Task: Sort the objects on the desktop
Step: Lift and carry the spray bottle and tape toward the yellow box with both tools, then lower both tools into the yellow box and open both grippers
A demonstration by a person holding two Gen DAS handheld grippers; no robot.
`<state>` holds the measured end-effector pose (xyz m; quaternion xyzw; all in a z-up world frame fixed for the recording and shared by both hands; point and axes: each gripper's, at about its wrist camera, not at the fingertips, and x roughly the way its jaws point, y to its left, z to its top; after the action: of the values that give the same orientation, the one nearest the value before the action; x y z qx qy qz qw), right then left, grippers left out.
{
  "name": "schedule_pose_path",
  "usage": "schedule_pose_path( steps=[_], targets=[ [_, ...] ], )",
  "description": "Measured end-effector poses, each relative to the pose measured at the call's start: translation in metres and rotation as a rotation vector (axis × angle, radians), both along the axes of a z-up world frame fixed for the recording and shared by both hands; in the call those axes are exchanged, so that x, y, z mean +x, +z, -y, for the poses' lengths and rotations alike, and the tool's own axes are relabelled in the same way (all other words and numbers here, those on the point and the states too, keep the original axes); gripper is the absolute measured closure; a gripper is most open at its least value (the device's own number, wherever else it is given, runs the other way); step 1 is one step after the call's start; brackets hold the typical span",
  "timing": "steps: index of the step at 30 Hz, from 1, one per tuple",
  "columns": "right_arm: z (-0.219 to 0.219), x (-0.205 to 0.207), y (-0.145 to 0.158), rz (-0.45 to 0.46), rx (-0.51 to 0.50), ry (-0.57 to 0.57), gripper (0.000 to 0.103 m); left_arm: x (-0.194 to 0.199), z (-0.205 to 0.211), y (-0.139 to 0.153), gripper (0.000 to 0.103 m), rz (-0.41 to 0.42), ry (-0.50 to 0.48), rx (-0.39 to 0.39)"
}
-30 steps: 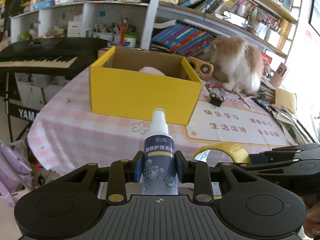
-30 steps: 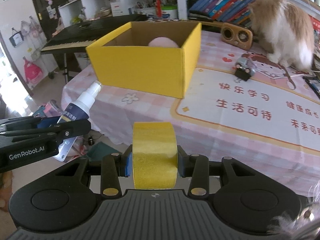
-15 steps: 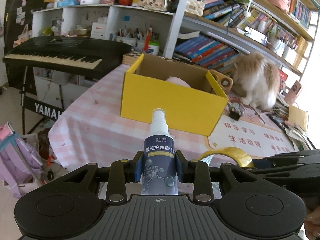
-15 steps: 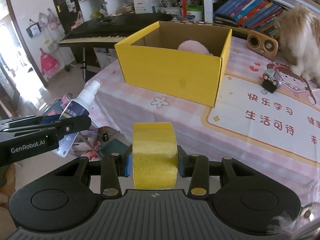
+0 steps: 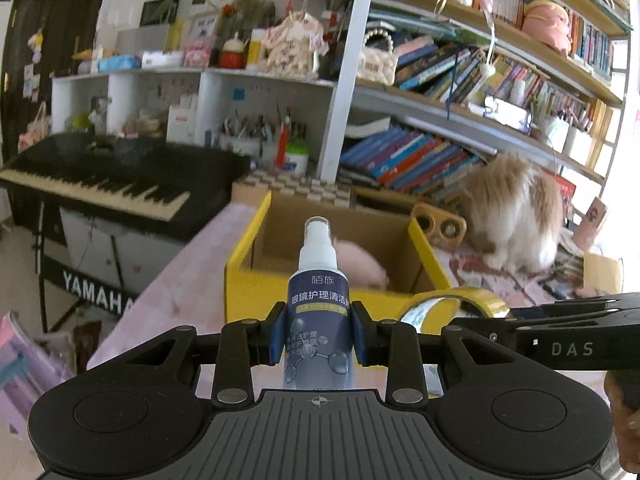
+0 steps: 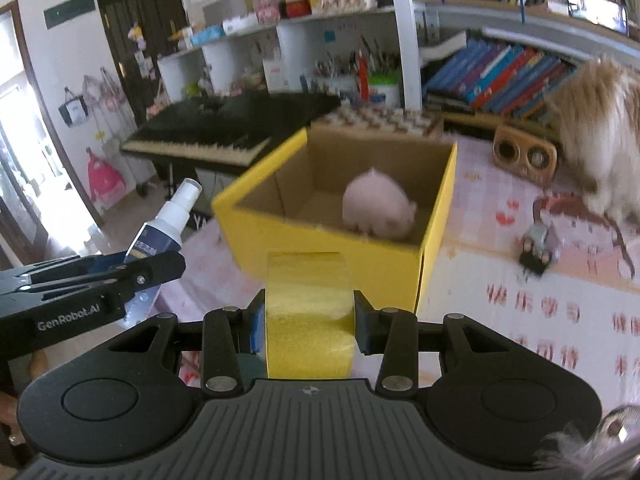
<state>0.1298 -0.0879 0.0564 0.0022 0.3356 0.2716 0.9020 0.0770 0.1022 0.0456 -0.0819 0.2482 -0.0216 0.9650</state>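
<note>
Both of my claws had risen since a second earlier, so the yellow box (image 6: 336, 236) now sat lower in each view and its inside showed. My left claw (image 5: 319, 336) was clamped on the spray bottle (image 5: 319, 312), blue pads pressing both sides of its dark label, the white nozzle standing upright above them. My right claw (image 6: 309, 326) was clamped on the roll of yellow tape (image 6: 309, 312), held on edge with its band facing the camera. Neither thing touched the surface (image 6: 500, 304); both hung in the air just short of the box's near wall, bottle to the left and tape to the right. Inside the box lay a pink plush toy (image 6: 378, 210), toward its right wall. On the pink checked surface past the box's right side stood a wooden speaker (image 6: 524, 156), a small toy car (image 6: 538, 248) and a fluffy cat (image 6: 600, 136) by the far edge. Off the left edge stood a black keyboard (image 6: 224, 132).
</note>
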Motion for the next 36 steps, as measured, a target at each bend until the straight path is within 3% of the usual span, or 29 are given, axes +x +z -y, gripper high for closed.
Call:
schedule_pose_path(
  steps=[14, 20, 30, 36],
  targets=[
    [0.0, 0.103, 0.023, 0.1, -0.004, 0.011, 0.065, 0.104, 0.002, 0.005, 0.072, 0.024, 0.041, 0.05],
    [-0.01, 0.145, 0.013, 0.082, -0.028, 0.028, 0.065, 0.151, 0.002, -0.02, 0.072, -0.078, 0.055, 0.114],
    [-0.043, 0.189, -0.047, -0.054, -0.165, 0.135, 0.065, 0.183, 0.003, -0.061, 0.072, -0.257, 0.042, 0.145],
    [-0.055, 0.198, -0.049, -0.031, -0.189, 0.185, 0.065, 0.194, 0.005, -0.071, 0.072, -0.304, 0.026, 0.168]
  ],
)
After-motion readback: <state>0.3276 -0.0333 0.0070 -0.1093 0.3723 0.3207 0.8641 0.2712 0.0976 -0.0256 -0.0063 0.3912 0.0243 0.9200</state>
